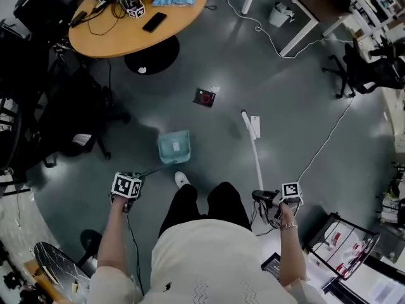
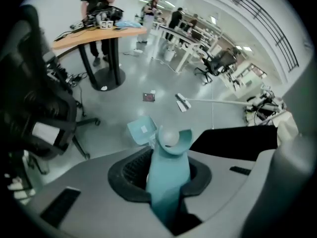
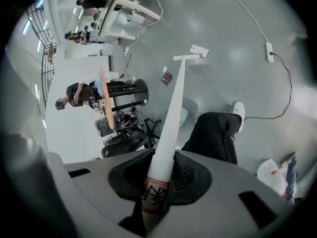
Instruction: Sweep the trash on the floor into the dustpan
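A teal dustpan [image 1: 174, 147] rests on the grey floor just ahead of my feet. My left gripper [image 1: 126, 189] is shut on the dustpan's long teal handle [image 2: 167, 175], and the pan [image 2: 141, 130] shows beyond it. My right gripper [image 1: 280, 201] is shut on a white broom handle [image 3: 166, 128]. The broom head [image 1: 249, 124] touches the floor to the right of the pan. A dark red wrapper [image 1: 204, 97] with a small white scrap lies farther out. White paper [image 1: 255, 126] lies beside the broom head.
A round wooden table [image 1: 136, 18] with a phone and a blue cloth stands at the far left. Black office chairs [image 1: 76, 119] crowd the left side. A white cable [image 1: 329, 138] runs across the floor on the right. A person [image 2: 99, 4] stands by the table.
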The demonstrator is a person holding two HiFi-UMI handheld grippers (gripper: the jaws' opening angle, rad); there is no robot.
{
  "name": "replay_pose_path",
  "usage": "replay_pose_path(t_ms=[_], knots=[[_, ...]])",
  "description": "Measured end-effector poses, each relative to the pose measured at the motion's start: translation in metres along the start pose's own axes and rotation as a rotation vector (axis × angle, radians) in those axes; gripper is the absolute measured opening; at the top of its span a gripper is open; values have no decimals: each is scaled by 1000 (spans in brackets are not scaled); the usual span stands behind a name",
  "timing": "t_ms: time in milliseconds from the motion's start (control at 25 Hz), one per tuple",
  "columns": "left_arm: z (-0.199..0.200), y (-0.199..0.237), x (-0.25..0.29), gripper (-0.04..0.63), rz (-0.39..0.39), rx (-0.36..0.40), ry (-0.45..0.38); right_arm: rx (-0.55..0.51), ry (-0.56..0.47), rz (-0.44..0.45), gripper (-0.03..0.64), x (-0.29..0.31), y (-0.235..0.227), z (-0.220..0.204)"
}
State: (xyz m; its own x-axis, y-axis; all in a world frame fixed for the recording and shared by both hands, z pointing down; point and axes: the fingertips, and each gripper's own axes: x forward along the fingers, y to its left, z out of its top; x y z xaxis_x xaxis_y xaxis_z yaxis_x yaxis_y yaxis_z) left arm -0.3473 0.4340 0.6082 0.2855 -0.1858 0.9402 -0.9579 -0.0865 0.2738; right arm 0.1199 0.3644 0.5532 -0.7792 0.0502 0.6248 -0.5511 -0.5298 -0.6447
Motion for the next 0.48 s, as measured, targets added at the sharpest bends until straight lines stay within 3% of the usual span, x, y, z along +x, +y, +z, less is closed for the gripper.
replay_pose_path(t_ms=[280,480], knots=[[124,52,37,92,32,433,203,6,-9,-61,78,48,52,61],[192,80,67,92,40,528,321,40,12,-57,78,72,75,134]])
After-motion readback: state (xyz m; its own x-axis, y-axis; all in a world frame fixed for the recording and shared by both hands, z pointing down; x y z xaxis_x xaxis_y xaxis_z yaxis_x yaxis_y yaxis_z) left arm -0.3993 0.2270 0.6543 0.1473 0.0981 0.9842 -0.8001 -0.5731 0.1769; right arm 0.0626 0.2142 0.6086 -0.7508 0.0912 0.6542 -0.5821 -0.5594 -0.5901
